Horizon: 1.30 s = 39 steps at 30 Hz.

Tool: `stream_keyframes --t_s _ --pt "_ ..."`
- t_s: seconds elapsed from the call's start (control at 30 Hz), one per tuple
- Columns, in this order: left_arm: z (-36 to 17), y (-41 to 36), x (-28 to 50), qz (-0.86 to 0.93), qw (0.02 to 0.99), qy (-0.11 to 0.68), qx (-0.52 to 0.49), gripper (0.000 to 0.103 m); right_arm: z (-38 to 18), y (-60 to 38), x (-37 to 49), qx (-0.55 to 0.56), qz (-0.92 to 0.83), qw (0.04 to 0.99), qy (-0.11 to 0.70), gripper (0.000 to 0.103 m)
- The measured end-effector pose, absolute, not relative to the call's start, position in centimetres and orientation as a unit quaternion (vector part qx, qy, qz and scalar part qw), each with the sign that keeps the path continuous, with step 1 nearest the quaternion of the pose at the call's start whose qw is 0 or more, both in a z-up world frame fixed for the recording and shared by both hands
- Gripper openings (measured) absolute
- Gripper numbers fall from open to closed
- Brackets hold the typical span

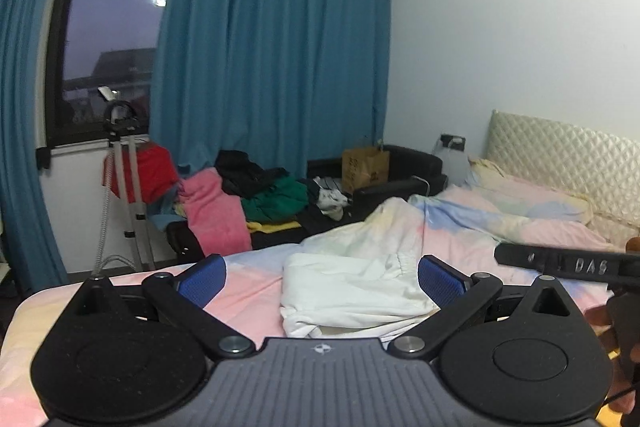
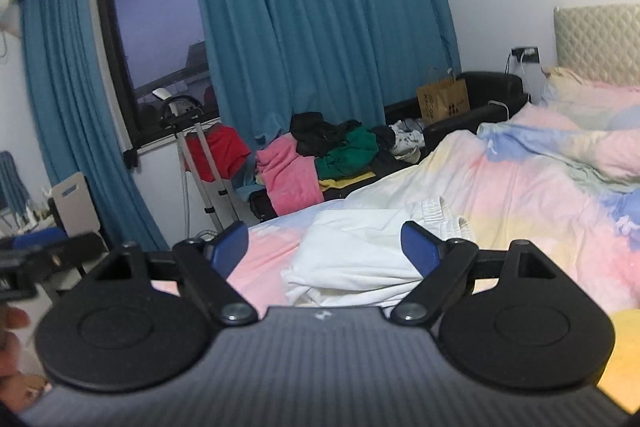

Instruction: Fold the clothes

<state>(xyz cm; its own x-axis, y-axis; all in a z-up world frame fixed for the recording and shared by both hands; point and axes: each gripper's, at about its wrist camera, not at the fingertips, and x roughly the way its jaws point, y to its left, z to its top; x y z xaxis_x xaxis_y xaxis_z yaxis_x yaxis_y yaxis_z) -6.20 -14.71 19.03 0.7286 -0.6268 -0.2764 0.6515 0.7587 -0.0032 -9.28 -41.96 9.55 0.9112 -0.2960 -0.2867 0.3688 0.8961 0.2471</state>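
A white garment (image 1: 352,291) with an elastic waistband lies folded over on the pastel bedspread (image 1: 256,279). It also shows in the right wrist view (image 2: 360,251). My left gripper (image 1: 322,277) is open and empty, held above the bed's near edge with the garment between and beyond its blue pads (image 1: 440,279). My right gripper (image 2: 324,247) is open and empty, also just short of the garment. Part of the right gripper's black body (image 1: 560,263) shows at the right of the left wrist view.
A pile of clothes (image 1: 248,195) in pink, green, black and yellow lies on a black sofa (image 1: 400,167) beyond the bed, with a brown paper bag (image 1: 366,171). A garment steamer stand (image 1: 124,179) holds a red item by the window. Blue curtains, pillows and headboard (image 1: 568,151) at the right.
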Motion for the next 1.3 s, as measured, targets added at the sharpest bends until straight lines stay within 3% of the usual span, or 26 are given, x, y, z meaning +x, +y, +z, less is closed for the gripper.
stream_keyframes --t_s 0.3,0.73,1.3 --pt "15.7 -12.2 -9.5 -0.317 0.94 0.11 0.063 0.103 5.9 -38.5 -9.7 0.096 -0.201 0.969 0.111 0.085" --pt "9.9 -11.9 -5.8 -0.311 0.938 0.148 0.03 0.103 0.8 -38.0 -8.3 0.069 -0.225 0.965 0.114 0.085" --pt "6.2 -13.9 -3.5 -0.312 0.933 0.175 0.038 0.103 -2.8 -38.3 -7.0 0.068 -0.243 0.958 0.135 0.085"
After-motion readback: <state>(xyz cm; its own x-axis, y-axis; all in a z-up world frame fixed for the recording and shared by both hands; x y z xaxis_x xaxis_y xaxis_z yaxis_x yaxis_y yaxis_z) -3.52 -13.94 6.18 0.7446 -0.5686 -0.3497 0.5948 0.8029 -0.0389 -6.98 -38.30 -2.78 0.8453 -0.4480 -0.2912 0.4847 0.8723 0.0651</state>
